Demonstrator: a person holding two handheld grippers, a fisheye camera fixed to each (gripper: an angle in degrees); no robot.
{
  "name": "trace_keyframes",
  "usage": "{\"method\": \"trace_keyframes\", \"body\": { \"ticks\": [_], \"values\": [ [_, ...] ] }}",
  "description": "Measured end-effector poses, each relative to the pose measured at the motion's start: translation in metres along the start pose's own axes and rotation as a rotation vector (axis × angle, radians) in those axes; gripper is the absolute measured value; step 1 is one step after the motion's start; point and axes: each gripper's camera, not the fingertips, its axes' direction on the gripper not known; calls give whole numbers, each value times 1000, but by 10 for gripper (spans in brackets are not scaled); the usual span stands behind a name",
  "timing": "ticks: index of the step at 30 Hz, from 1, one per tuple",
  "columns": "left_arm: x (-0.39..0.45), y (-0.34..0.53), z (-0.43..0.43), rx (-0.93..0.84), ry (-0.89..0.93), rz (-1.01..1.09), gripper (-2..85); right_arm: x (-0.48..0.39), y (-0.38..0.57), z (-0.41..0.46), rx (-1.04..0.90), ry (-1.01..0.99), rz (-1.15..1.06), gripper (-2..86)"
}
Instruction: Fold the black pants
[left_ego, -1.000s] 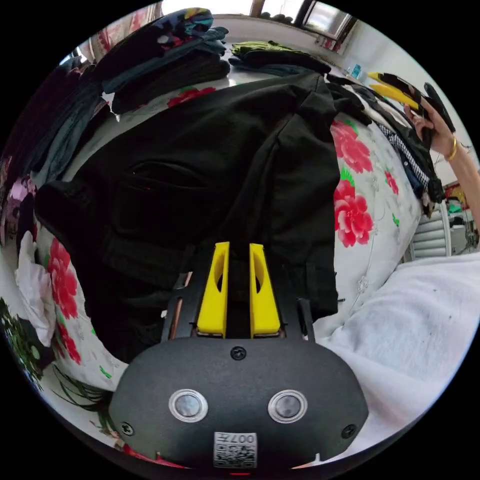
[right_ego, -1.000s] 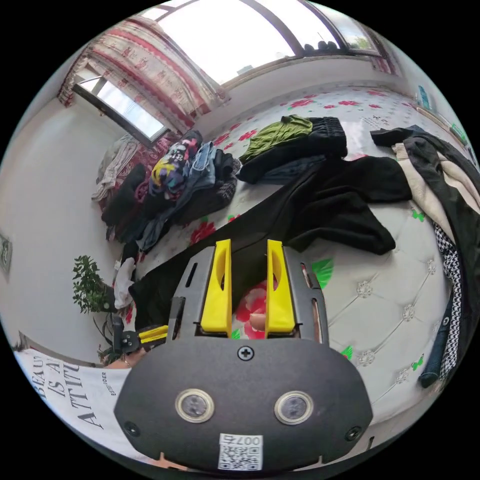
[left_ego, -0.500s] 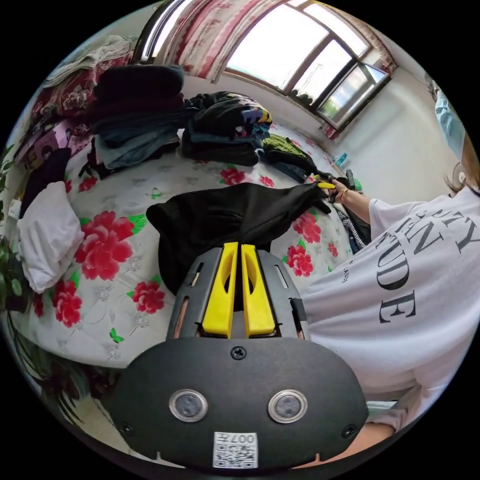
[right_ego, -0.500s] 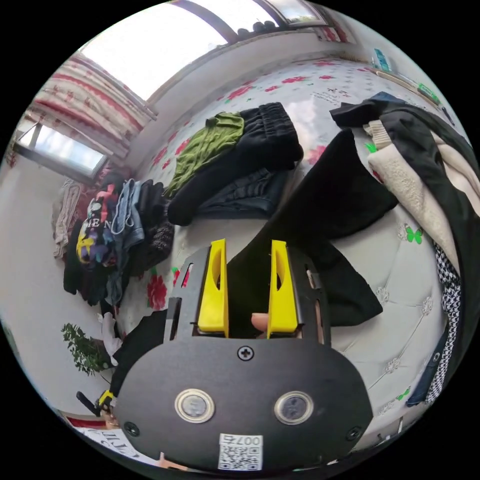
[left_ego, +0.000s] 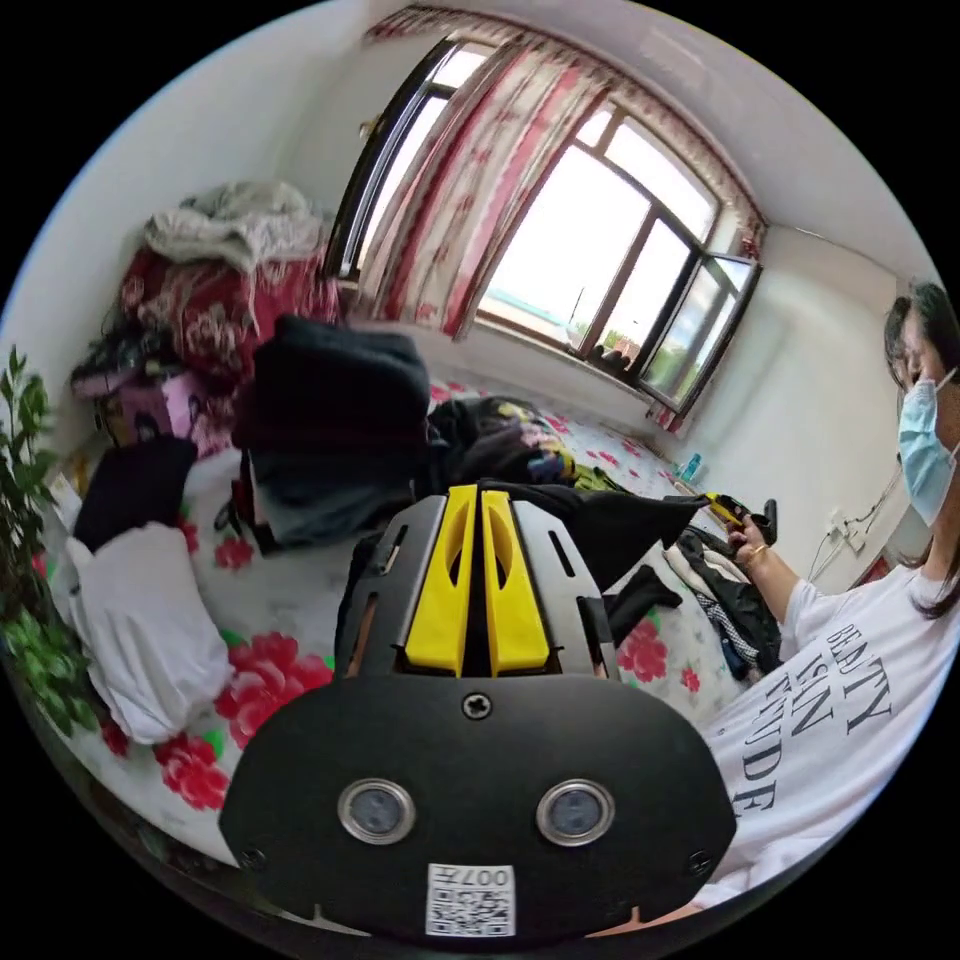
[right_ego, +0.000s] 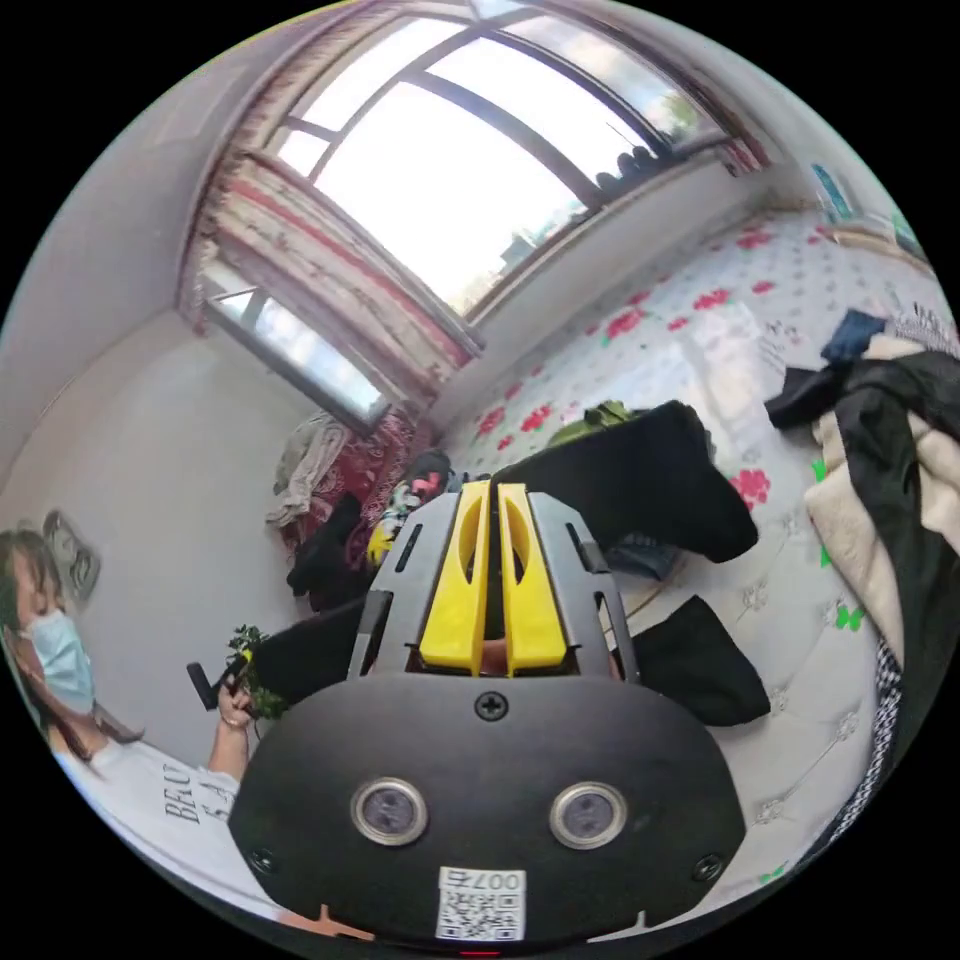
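The black pants (left_ego: 612, 524) hang in the air above the bed, stretched between my two grippers. My left gripper (left_ego: 478, 497) is shut on one end of them. In the right gripper view the pants (right_ego: 640, 475) run as a dark band from my right gripper (right_ego: 490, 492), which is shut on the cloth, and a loose black end (right_ego: 700, 662) droops to the bed cover. A hand holds the left gripper (right_ego: 222, 678) at the far left of that view. The right gripper (left_ego: 728, 509) appears small in the person's other hand.
The bed (right_ego: 700, 330) has a white cover with red flowers. Stacks of folded clothes (left_ego: 330, 420) stand at its far side. A heap of unfolded clothes (right_ego: 900, 450) lies to one side. A white bundle (left_ego: 140, 620) and a potted plant (left_ego: 25, 500) sit by the bed's edge.
Both grippers have risen and lifted the pants off the bed, spreading them out. The right gripper, open before, has shut on the cloth. Both cameras now tilt up toward the window.
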Motion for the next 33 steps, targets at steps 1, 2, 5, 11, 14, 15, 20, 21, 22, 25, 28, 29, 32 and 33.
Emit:
{"method": "trace_keyframes", "body": {
  "ticks": [1,2,5,11,14,15,20,21,22,25,28,29,32,33],
  "values": [
    [7,-5,-23,43,-27,50,-10,-23,7,-24,17,-10,-66,-3],
    [12,-1,-47,89,-44,89,-10,-43,19,-48,31,-7,-121,-3],
    [17,39,-108,141,-101,134,-10,-70,70,-94,20,-2,-188,-2],
    [-10,200,-122,-264,-248,-103,-8,-32,226,-104,-274,187,-9,12],
    [-43,296,-105,-445,-287,-429,-4,12,291,-87,-501,326,157,37],
    [-47,309,-108,-433,-295,-482,-2,18,299,-87,-512,357,174,42],
    [-48,333,-110,-365,-306,-589,48,65,301,-107,-339,408,335,82],
    [-46,331,-107,-368,-309,-582,49,70,298,-106,-323,393,347,84],
    [-44,327,-97,-378,-306,-572,51,80,293,-102,-298,372,358,87],
    [-39,318,-66,-406,-282,-561,56,95,280,-74,-309,355,355,88],
    [-25,306,-36,-440,-266,-508,56,95,274,-32,-413,382,326,80],
    [-19,302,-25,-458,-269,-482,55,83,272,-26,-357,476,250,67],
    [-6,296,-6,-497,-286,-430,52,77,275,7,-527,342,198,31],
    [-5,295,-4,-503,-289,-428,52,75,274,8,-532,329,189,24]
  ]
}}
